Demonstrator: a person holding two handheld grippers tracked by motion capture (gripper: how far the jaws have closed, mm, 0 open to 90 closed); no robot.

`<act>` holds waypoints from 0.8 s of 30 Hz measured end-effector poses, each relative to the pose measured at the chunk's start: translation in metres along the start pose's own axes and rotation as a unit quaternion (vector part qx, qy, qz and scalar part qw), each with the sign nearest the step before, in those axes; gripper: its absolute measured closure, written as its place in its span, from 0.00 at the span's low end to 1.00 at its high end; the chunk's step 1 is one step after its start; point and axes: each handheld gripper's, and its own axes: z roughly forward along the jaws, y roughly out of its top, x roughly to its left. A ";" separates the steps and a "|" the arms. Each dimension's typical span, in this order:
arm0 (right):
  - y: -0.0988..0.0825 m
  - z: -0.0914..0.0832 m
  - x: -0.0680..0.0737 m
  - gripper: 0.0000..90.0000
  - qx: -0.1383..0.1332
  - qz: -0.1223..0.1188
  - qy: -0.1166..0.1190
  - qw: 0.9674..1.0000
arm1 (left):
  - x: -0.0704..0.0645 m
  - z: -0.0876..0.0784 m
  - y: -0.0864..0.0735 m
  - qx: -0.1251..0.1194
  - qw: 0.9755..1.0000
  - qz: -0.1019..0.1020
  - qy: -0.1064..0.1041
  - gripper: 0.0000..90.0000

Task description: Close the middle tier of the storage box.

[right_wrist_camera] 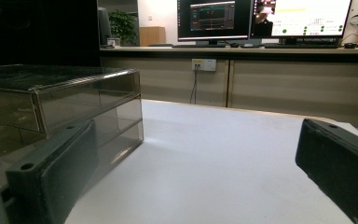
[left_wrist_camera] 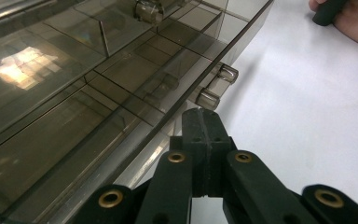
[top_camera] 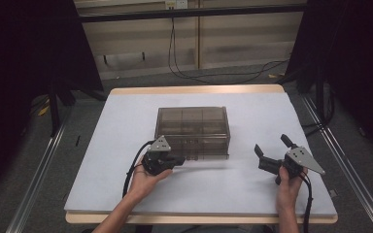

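A smoky, see-through drawer box (top_camera: 193,132) sits near the middle of the white table (top_camera: 126,121), its front with small clear handles (left_wrist_camera: 216,86) facing the person. Through its top the left gripper view shows partitions that divide the inside into compartments.

At the box's 7 o'clock corner, the left tool (top_camera: 178,160) points toward 3 o'clock along the front face. Its jaws are pressed together with nothing between them, and the tips sit just beside the lower front edge, close below the clear handles; whether they touch the box I cannot tell.

Well apart from the box, at its 4 o'clock, the right tool (top_camera: 271,149) rests in the right hand (top_camera: 288,183) with its jaws spread wide and empty, aimed toward 10 o'clock past the box's right end.

Beyond the table, at 12 o'clock, a counter carries monitors (right_wrist_camera: 263,18).
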 end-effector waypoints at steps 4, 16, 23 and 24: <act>0.000 0.000 0.000 0.00 -0.001 -0.002 0.001 1.000 | -0.001 0.001 0.004 -0.003 1.000 0.006 0.003 1.00; 0.000 0.000 0.000 0.00 0.000 0.000 0.000 1.000 | 0.001 0.003 0.005 -0.005 1.000 0.005 0.011 1.00; 0.000 0.000 0.000 0.00 0.000 0.001 0.000 1.000 | 0.002 0.005 0.008 -0.007 1.000 0.007 0.012 1.00; 0.000 0.000 0.000 0.00 0.000 0.000 0.000 1.000 | 0.002 0.005 0.008 -0.010 1.000 0.005 0.013 1.00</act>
